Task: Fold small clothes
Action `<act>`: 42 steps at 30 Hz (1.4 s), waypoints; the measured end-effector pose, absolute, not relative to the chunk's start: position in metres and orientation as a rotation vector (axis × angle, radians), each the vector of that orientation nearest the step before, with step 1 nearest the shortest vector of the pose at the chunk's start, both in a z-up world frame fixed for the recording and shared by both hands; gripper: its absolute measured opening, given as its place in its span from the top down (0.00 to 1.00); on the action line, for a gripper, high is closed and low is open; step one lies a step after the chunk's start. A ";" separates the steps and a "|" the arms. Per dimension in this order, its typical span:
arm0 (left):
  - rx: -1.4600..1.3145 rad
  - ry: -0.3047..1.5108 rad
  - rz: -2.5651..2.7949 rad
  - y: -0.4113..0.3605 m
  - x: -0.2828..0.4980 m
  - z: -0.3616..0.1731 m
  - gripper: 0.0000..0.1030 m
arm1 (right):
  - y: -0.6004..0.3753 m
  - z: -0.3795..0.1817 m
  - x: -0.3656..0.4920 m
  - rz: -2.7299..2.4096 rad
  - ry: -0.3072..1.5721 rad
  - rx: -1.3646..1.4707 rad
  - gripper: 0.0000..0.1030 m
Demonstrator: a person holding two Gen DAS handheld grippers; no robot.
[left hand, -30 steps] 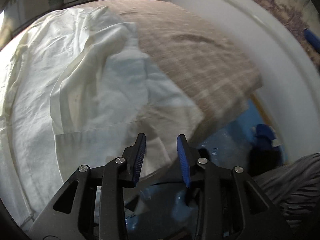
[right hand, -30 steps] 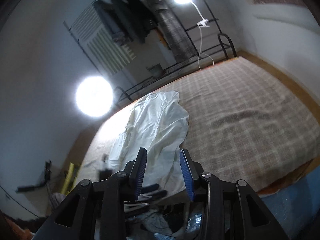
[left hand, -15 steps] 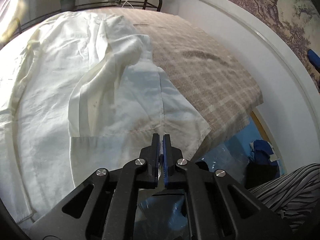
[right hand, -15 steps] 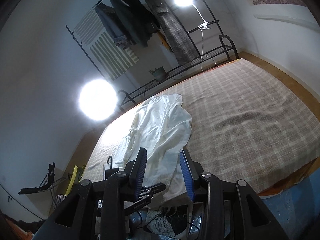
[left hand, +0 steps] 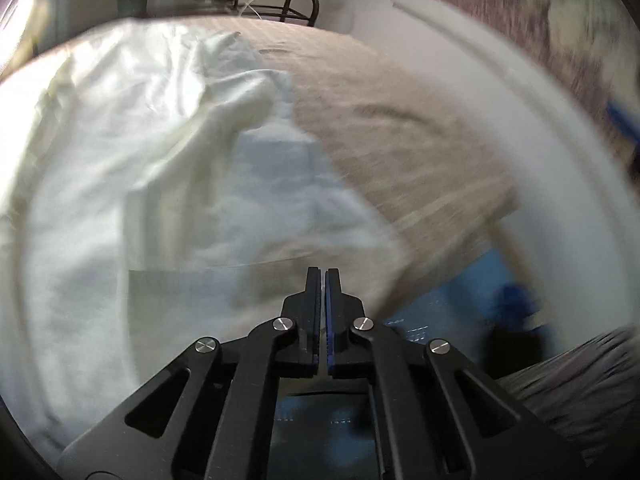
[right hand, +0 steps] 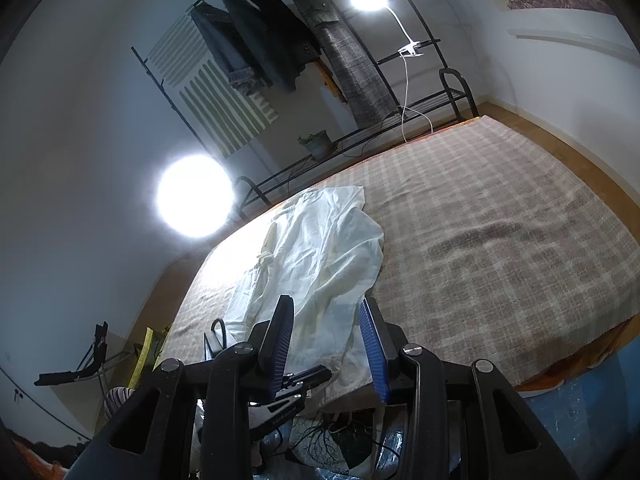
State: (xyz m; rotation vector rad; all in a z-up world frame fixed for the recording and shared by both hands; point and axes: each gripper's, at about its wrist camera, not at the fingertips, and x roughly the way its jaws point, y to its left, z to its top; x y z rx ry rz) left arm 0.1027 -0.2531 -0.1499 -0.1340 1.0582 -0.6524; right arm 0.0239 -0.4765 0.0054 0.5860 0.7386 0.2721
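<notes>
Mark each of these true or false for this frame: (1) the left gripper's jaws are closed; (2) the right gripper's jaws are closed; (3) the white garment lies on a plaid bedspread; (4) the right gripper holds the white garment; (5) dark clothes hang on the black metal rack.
1. True. The left gripper has its jaws together at the near hem of the crumpled white cloth garment; blur hides whether cloth is pinched.
2. False. The right gripper has its jaws spread apart.
3. True. The garment lies on the beige plaid bedspread.
4. False. Nothing is gripped between its jaws.
5. True. Dark clothes hang on the black metal rack.
</notes>
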 end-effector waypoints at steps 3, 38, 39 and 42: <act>-0.287 1.036 -0.713 -0.258 0.104 -0.138 1.00 | -0.476 0.005 0.024 0.271 0.735 0.590 0.64; -0.288 0.880 -0.634 -0.237 0.098 -0.118 0.98 | -0.472 -0.019 0.097 0.373 0.908 0.509 0.42; -0.304 0.875 -0.631 -0.234 0.096 -0.116 0.98 | -0.468 -0.021 0.109 0.392 0.921 0.497 0.41; -0.350 0.865 -0.616 -0.222 0.095 -0.114 0.98 | -0.464 -0.043 0.164 0.412 0.963 0.541 0.40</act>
